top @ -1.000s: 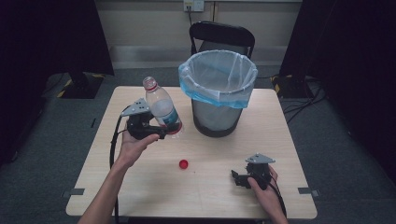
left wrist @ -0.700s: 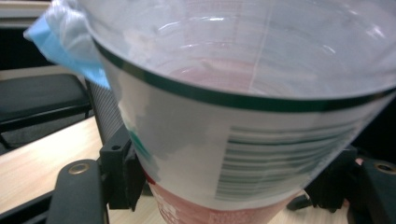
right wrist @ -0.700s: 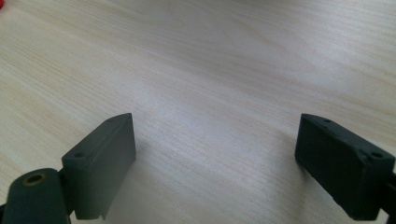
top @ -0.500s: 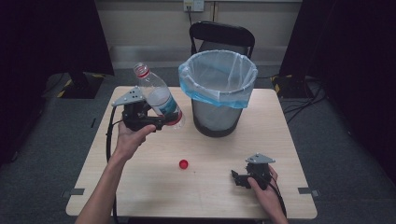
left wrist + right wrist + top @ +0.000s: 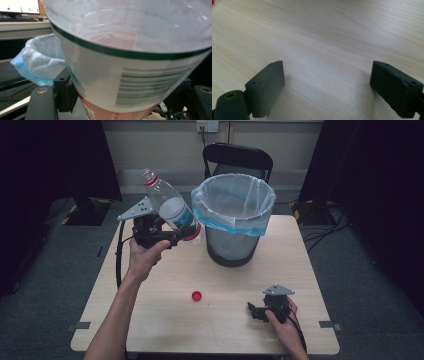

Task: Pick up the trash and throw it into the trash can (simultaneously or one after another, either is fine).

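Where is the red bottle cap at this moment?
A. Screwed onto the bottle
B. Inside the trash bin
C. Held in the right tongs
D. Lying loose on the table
D. The red cap lies alone on the table, apart from both tongs; the bottle in the left tongs has an open neck.

A light wooden table (image 5: 165,320) carries a bin (image 5: 234,220) and red cap (image 5: 196,295).

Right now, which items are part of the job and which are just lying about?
In the job:
- plastic bottle, clamped in the left gripper, uncapped
- lined bin beside it

Lying about:
- red cap on the table
- right gripper, open, resting on the table
- chair behind the bin
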The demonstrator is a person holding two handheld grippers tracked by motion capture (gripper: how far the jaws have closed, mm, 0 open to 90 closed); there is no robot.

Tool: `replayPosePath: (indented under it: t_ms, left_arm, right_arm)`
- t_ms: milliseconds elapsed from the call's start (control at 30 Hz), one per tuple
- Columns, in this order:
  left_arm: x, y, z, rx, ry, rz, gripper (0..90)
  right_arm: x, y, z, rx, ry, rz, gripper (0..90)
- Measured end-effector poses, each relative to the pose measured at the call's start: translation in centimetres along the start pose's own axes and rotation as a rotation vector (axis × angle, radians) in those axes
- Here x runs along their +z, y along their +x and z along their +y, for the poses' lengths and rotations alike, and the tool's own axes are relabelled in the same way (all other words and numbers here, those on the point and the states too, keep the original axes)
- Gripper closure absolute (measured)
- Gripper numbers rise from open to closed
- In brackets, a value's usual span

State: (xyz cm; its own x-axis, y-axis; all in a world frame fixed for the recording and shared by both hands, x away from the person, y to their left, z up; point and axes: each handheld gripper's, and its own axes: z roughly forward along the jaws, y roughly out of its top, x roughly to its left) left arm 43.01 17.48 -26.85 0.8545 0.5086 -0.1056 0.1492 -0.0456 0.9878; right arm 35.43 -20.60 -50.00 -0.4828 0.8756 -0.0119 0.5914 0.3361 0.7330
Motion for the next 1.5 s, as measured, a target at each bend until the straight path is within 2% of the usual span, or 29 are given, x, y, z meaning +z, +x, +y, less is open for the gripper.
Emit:
replayPosePath:
  t_ms: [300,633,767,800,867,967,1100,1233,1333,1500]
  left_arm:
    - [1.2,0.3,1.2,-0.017,-0.018,-0.021,28.0]
    - [2.6,-0.4,3.2,0.025,-0.040,-0.026,28.0]
    - [3.2,-0.4,3.6,0.017,-0.054,-0.031,28.0]
    - [3.6,-0.3,3.9,0.001,-0.060,-0.019,28.0]
    - [4.0,-0.2,4.2,-0.007,-0.071,-0.026,28.0]
    - [4.4,-0.2,4.6,0.003,-0.069,-0.017,28.0]
    - [5.5,-0.2,5.0,-0.012,-0.074,-0.032,28.0]
    - [6.4,-0.1,5.3,0.003,-0.061,-0.030,28.0]
    - [7.3,0.2,5.6,0.013,-0.060,-0.024,27.9]
    - [8.7,0.8,6.0,0.000,-0.048,-0.004,27.8]
  right_arm:
    - [0.0,0.0,0.0,0.000,0.000,0.000,11.6]
    - [0.0,0.0,0.0,0.000,-0.001,-0.001,11.6]
    - [0.0,0.0,0.0,0.001,0.000,-0.001,11.6]
    - [0.0,0.0,0.0,0.001,0.000,-0.001,11.6]
    - [0.0,0.0,0.0,0.001,0.000,-0.001,11.6]
    - [0.0,0.0,0.0,0.001,0.000,-0.001,11.6]
    - [0.0,0.0,0.0,-0.001,-0.001,-0.001,11.7]
    - [0.0,0.0,0.0,-0.001,0.000,0.000,11.7]
    - [0.0,0.0,0.0,-0.002,-0.001,0.000,11.7]
    - [0.0,0.0,0.0,-0.001,0.000,0.000,11.7]
